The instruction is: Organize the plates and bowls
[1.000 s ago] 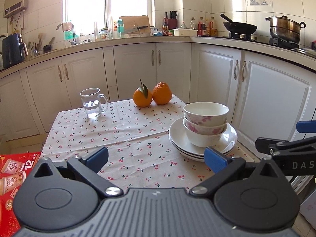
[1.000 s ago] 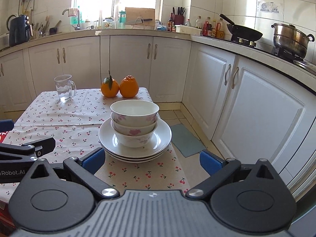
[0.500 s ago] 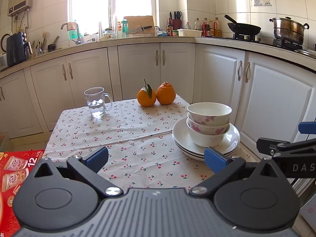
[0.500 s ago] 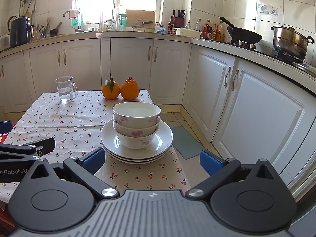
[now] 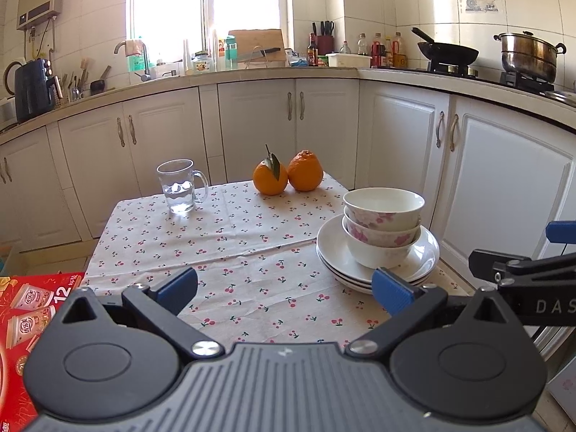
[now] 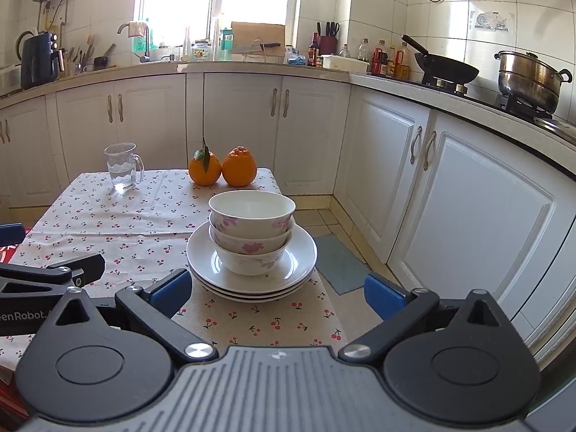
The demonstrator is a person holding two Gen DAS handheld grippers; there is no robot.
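Three stacked bowls (image 5: 382,226) with pink flowers sit on a stack of white plates (image 5: 331,252) at the right side of the cherry-print tablecloth; they also show in the right wrist view, bowls (image 6: 251,230) on plates (image 6: 302,262). My left gripper (image 5: 284,288) is open and empty, above the table's near edge, left of the stack. My right gripper (image 6: 277,293) is open and empty, just in front of the plates. Each gripper shows at the edge of the other's view.
A glass mug of water (image 5: 179,187) and two oranges (image 5: 288,176) stand at the far side of the table (image 5: 234,237). A red box (image 5: 25,309) lies at the left. White cabinets (image 6: 450,194) line the right and back.
Both grippers have drawn back a little and risen slightly; the stack looks a bit farther off. Both stay open and empty.
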